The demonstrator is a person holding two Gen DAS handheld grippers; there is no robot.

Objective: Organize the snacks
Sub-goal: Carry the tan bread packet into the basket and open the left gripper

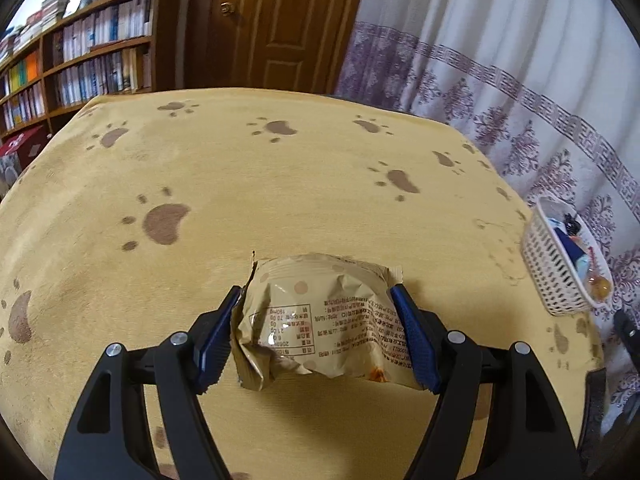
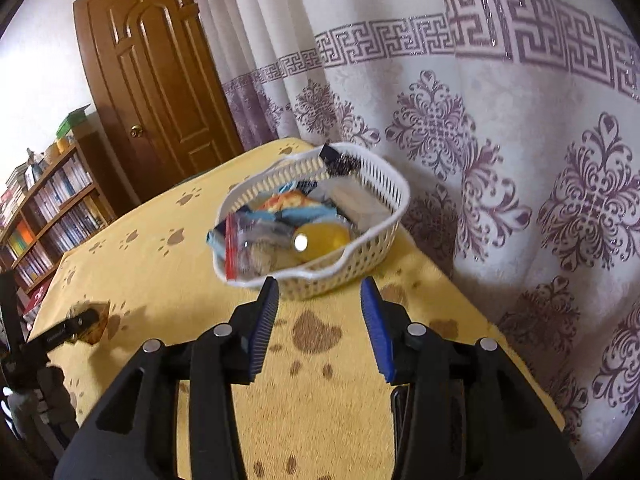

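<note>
Table [image 1: 320,168] with white basket [image 2: 372,256] at its curtain-side edge, already full of snacks. Left gripper [image 1: 316,336] clamps a tan snack packet [image 1: 320,312] wide; right gripper [image 2: 320,328] part-open, empty, near the basket. Risk: crinkly packet slips, or bumps the basket off the edge.

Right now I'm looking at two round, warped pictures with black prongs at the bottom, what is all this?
Each picture comes from a camera mounted on a handheld gripper, one in each of a person's hands, looking out along its jaws. In the left-hand view, the left gripper is clamped on a crinkled tan snack packet above a yellow table cloth printed with paw marks. In the right-hand view, the right gripper holds nothing; its jaws stand apart before a white basket already holding several snacks, including a yellow jelly cup.
</note>
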